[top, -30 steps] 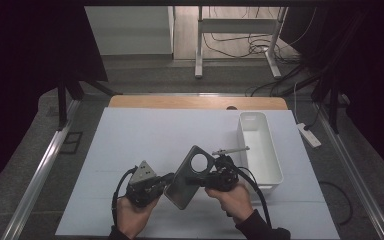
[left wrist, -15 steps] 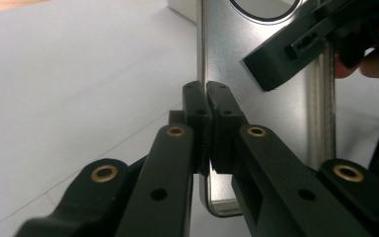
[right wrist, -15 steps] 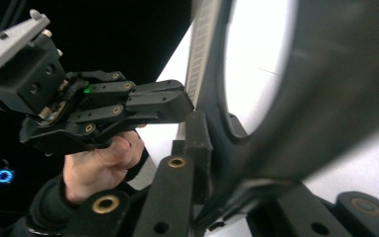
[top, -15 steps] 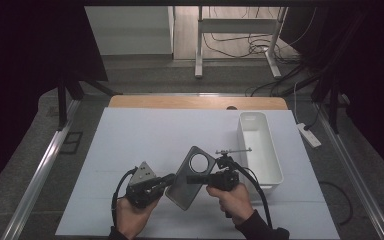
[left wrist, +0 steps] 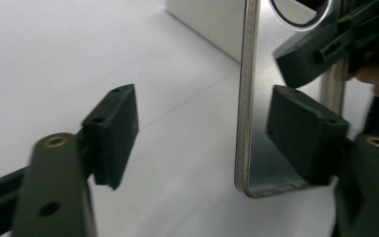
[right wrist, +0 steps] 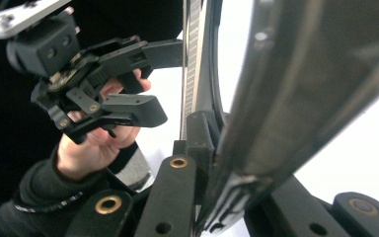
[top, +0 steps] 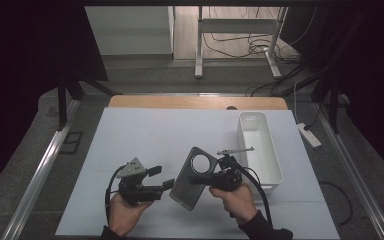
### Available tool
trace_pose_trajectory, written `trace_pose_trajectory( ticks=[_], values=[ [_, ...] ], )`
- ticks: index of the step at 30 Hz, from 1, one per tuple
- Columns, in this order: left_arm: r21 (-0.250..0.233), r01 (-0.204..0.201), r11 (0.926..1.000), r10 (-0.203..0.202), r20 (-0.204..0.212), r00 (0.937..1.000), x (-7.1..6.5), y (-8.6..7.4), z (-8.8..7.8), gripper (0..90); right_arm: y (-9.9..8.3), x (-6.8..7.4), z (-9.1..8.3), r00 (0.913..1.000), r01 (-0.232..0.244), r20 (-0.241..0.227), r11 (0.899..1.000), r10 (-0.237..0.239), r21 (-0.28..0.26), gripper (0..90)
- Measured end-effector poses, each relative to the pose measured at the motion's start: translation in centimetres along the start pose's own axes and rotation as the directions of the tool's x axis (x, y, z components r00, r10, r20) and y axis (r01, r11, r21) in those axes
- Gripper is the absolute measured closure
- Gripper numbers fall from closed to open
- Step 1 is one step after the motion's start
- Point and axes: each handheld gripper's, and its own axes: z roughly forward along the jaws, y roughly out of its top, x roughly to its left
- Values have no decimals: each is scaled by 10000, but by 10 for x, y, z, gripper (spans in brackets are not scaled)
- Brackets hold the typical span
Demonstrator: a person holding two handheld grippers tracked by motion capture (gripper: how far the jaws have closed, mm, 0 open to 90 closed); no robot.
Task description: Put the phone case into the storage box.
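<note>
A grey phone-like slab (top: 187, 187) with a round ring on its back is held tilted above the white table top. My right gripper (top: 207, 177) is shut on its right side, and in the right gripper view its pads (right wrist: 200, 133) clamp the slab (right wrist: 286, 89) edge-on. My left gripper (top: 162, 177) is at the slab's lower left. Its jaws have just been opening. In the left gripper view the slab's lower corner (left wrist: 244, 98) stands between them, close to the right jaw. The left pad (left wrist: 116, 128) is well clear of it.
A white rectangular bin (top: 242, 145) stands on the table's right side, just beyond my right hand. The white table top (top: 145, 135) stretches away to a wooden strip (top: 180, 102) at the far edge. Metal rails run along both sides of the table.
My left gripper's jaws have spread apart and let go of the slab's lower corner. The right gripper has kept its hold, and the slab stays in nearly the same place.
</note>
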Motion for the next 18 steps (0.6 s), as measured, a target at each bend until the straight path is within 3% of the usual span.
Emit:
trace_pose_trajectory(
  ticks=[2,5,6,7,12,18],
  values=[
    [83,169,9998,-172,351,9992,4,-1,-2,222,0,1,-2,9995,314,76,9995,-314,47,852],
    [216,253,9994,-263,506,9984,5,-1,-3,173,0,3,-4,9973,713,179,9974,-715,134,852],
    [353,146,9993,-175,845,9963,6,-2,-3,138,-1,4,-6,9946,1003,262,9948,-1007,182,851],
    [353,146,9993,-175,845,9963,6,-2,-3,92,-1,4,-6,9946,1003,262,9948,-1007,182,851],
    [544,108,9985,-177,1269,9918,7,-6,-1,55,-1,7,-11,9839,1704,497,9849,-1718,321,852],
    [627,29,9980,-137,1727,9849,9,-9,2,0,-3,9,-13,9724,2226,606,9737,-2254,496,853]
  ],
)
